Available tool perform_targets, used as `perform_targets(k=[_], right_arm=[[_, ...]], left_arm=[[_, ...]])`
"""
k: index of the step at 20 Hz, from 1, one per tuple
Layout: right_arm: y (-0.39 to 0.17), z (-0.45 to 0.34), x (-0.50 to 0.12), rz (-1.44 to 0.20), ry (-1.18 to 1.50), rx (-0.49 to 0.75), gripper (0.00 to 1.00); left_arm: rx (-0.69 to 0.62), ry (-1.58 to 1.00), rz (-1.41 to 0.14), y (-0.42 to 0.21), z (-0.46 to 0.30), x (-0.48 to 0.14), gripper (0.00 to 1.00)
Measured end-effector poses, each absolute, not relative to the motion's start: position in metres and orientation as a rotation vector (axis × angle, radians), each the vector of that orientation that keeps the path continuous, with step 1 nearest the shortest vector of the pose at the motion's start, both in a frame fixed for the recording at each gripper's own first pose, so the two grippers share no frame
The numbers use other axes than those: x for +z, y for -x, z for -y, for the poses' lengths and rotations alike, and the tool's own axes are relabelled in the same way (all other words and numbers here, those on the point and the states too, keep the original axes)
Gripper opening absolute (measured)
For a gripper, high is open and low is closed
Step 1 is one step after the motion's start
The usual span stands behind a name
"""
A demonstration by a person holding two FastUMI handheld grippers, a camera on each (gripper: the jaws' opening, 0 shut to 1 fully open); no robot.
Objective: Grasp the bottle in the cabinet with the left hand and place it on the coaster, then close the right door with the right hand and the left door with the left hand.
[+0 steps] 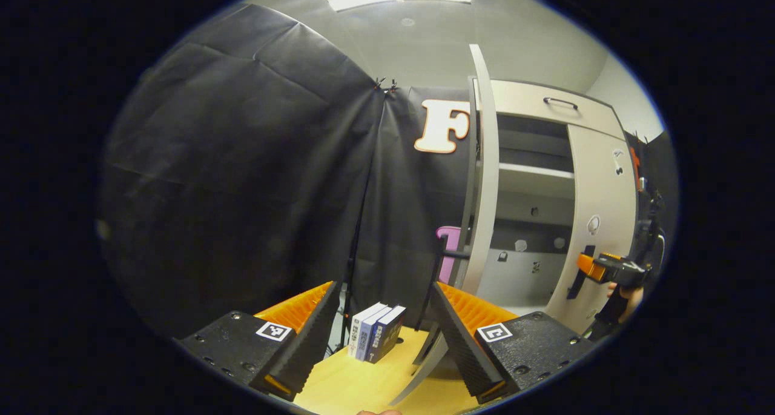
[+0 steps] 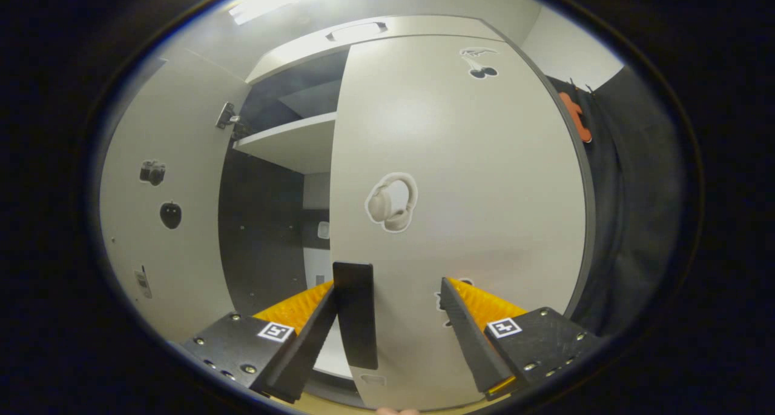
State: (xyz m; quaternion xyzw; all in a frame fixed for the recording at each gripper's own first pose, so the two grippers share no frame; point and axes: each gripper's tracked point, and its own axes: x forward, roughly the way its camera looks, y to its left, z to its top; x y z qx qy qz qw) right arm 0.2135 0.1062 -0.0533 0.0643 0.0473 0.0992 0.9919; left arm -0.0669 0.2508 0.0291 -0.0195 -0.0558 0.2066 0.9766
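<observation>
My left gripper (image 1: 384,294) is open and holds nothing. The cabinet's left door (image 1: 487,179) stands open edge-on just ahead, its lower edge close to my right finger. Farther right, the right door (image 1: 599,179) lies against the cabinet front, and the right gripper (image 1: 596,268) rests by its black handle, with a hand behind it. In the right gripper view, the right door (image 2: 460,179) is right in front of my open right gripper (image 2: 387,294). The black handle (image 2: 355,315) stands between the fingers, against the left one. The left door (image 2: 163,209) hangs open at the left.
Inside the cabinet are a white shelf (image 1: 536,179) (image 2: 290,142) and a dark back wall. Three books (image 1: 375,330) stand on the wooden table (image 1: 351,385) ahead of the left gripper. Black cloth walls close the booth on both sides.
</observation>
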Motion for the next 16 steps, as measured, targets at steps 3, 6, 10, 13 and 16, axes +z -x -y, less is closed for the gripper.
perform_targets(k=[3, 6, 10, 13, 16], right_arm=[[-0.205, -0.105, -0.065, -0.167, -0.208, 0.227, 0.98], [-0.191, -0.093, -0.065, -0.151, -0.186, 0.197, 1.00], [-0.176, -0.076, -0.065, -0.136, -0.139, 0.176, 1.00], [-0.166, -0.065, -0.068, -0.147, -0.144, 0.160, 1.00], [-0.155, -0.052, -0.072, -0.161, -0.127, 0.146, 1.00]], left_arm=[[0.319, 0.014, 0.132, 0.048, -0.244, 0.051, 0.91], [0.243, -0.043, 0.151, 0.033, -0.238, 0.065, 0.95], [0.142, -0.009, 0.132, 0.023, -0.227, 0.066, 0.87], [0.060, 0.045, 0.122, 0.020, -0.216, 0.062, 0.90], [-0.025, 0.077, 0.111, 0.011, -0.188, 0.058, 0.89]])
